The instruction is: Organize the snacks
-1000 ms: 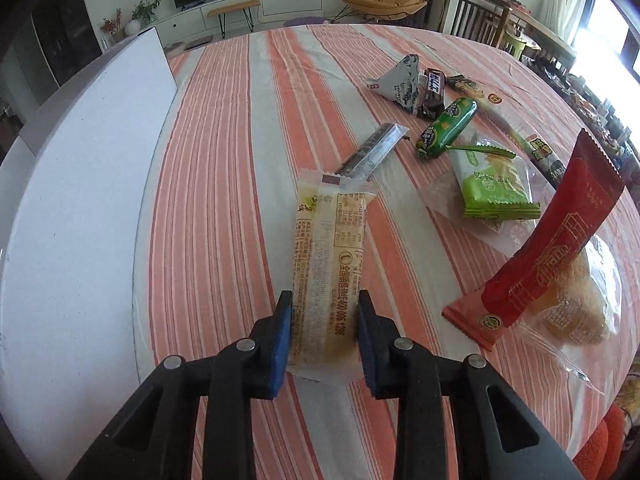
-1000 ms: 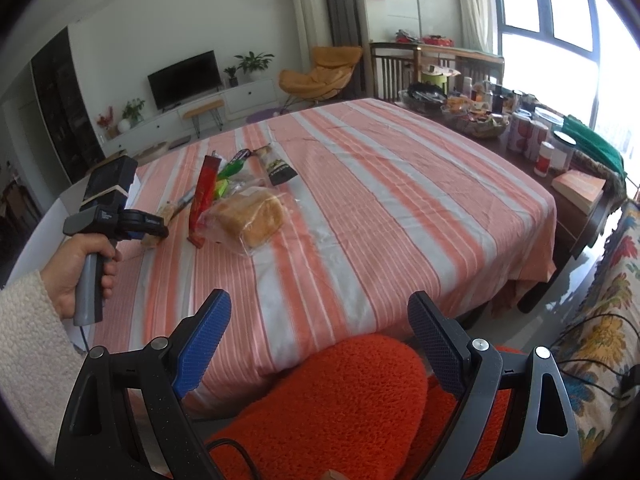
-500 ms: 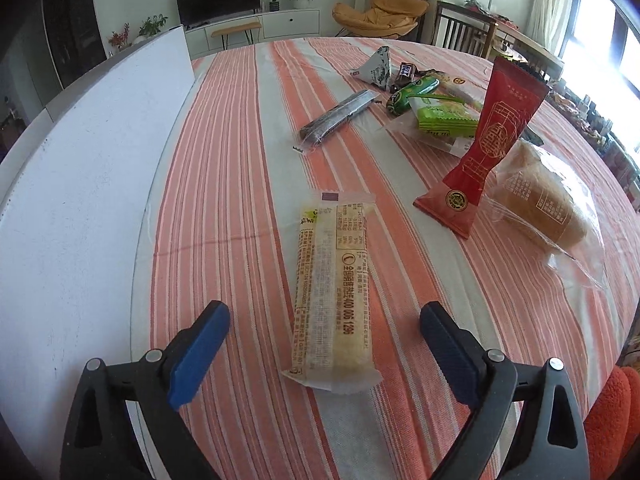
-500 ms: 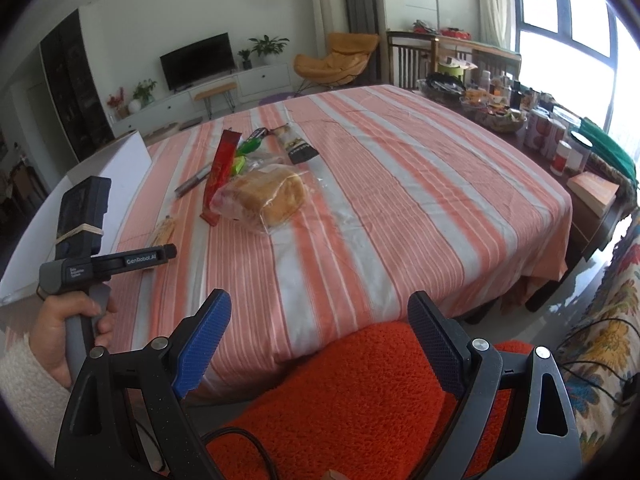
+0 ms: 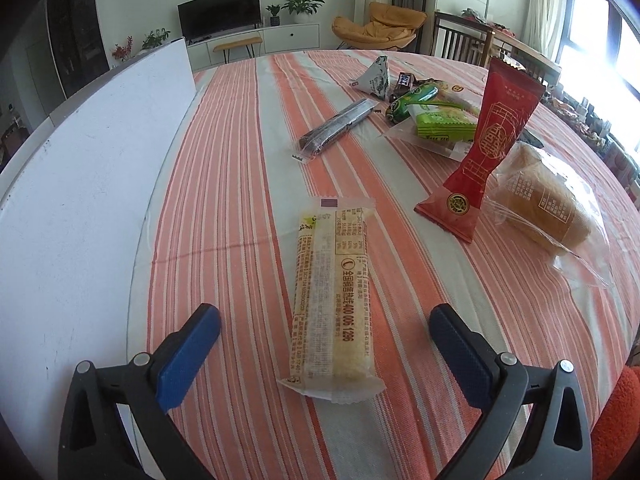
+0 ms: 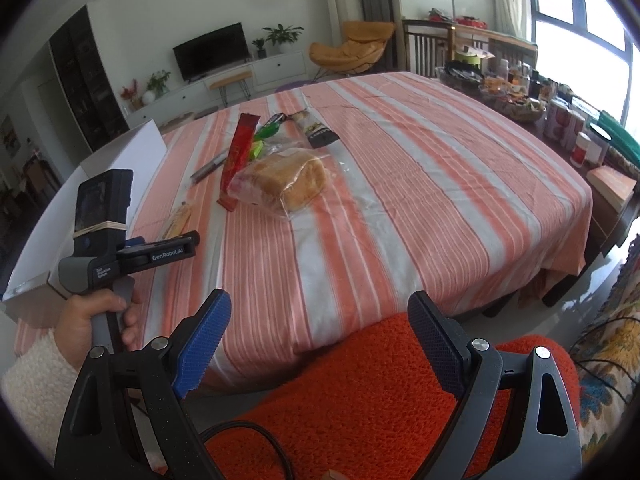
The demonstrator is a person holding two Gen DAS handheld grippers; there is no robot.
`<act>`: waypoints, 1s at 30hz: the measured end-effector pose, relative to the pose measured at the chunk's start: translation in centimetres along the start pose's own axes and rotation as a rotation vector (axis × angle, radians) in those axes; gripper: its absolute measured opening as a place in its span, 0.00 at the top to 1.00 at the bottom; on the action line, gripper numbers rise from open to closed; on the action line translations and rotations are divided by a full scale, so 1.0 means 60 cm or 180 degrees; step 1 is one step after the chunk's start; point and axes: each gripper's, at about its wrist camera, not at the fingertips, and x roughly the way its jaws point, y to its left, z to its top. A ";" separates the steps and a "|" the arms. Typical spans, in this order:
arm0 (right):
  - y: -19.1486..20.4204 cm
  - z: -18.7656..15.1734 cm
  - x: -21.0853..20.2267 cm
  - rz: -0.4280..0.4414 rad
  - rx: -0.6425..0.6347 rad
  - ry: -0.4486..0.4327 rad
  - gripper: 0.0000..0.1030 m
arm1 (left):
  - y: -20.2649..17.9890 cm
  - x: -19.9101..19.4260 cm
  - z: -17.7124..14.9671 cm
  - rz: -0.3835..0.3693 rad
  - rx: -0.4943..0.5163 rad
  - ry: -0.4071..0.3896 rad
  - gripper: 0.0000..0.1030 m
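The left claw [image 5: 324,336] stands wide apart and its jaws are opening; the pale biscuit pack [image 5: 334,304] lies flat on the striped worktop [image 5: 224,184] between them, touching neither pad. Far right lie the red packet [image 5: 486,148] and the bread bag [image 5: 544,204]. The right claw [image 6: 318,332] is apart too, holding nothing, over an orange cushion [image 6: 380,408].

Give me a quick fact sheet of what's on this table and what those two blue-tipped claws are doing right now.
surface: striped tablecloth
nearest snack: long cream wafer pack, lying flat
left gripper: jaws opening, pads clear of the pack
right gripper: open, empty, above an orange cushion
other snacks: red packet, bagged bread, green pack, dark bar
beside table: white box
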 end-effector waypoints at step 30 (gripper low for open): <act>0.023 0.216 0.360 -0.0412 0.0778 0.1148 0.10 | -0.001 0.004 0.001 -0.0005 0.0004 -0.0011 0.00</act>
